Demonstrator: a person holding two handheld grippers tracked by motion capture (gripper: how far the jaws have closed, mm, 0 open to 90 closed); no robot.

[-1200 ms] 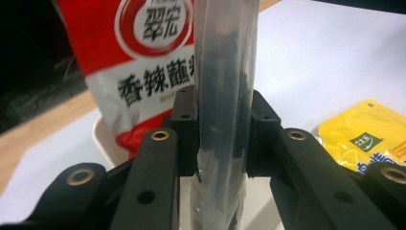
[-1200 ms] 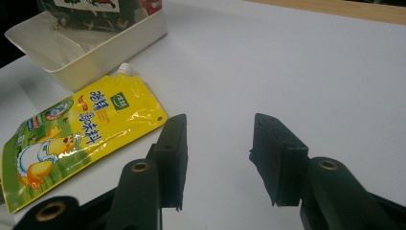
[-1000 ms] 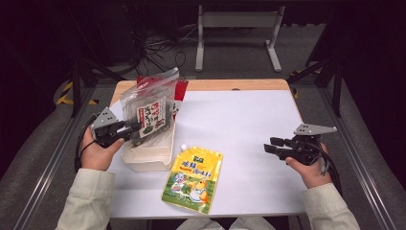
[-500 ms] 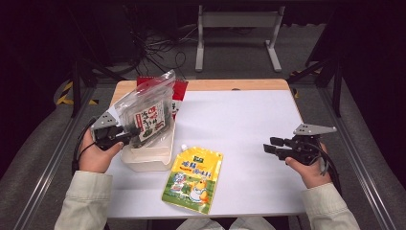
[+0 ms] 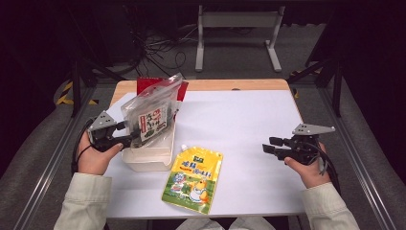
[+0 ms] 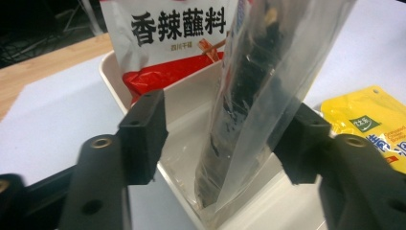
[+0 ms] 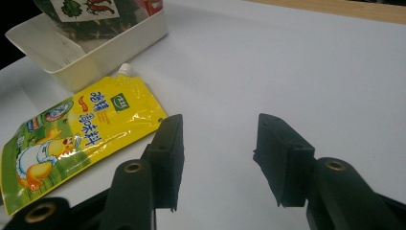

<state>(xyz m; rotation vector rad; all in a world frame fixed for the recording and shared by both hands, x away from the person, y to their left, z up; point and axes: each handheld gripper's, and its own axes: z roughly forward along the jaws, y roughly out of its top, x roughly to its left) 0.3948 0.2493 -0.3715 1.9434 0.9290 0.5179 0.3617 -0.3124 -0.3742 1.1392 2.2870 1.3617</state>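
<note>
A clear bag of dark dried food stands on end in the white tray at the table's left. My left gripper is at its lower end; its jaws have just been opening. In the left gripper view the bag rises between the spread pads, the left pad well clear of it, so the left gripper is open. A red and white pouch leans in the tray behind it. My right gripper hovers at the right, jaws just widened slightly, nothing between them.
A yellow spouted pouch lies flat on the white table, just right of the tray and near the front edge. In the right gripper view the pouch sits left of the jaws, with the tray beyond it. Dark floor and metal frames surround the table.
The left jaws have spread apart and released the clear bag, which now stands more upright in the tray. The right hand has stayed in place.
</note>
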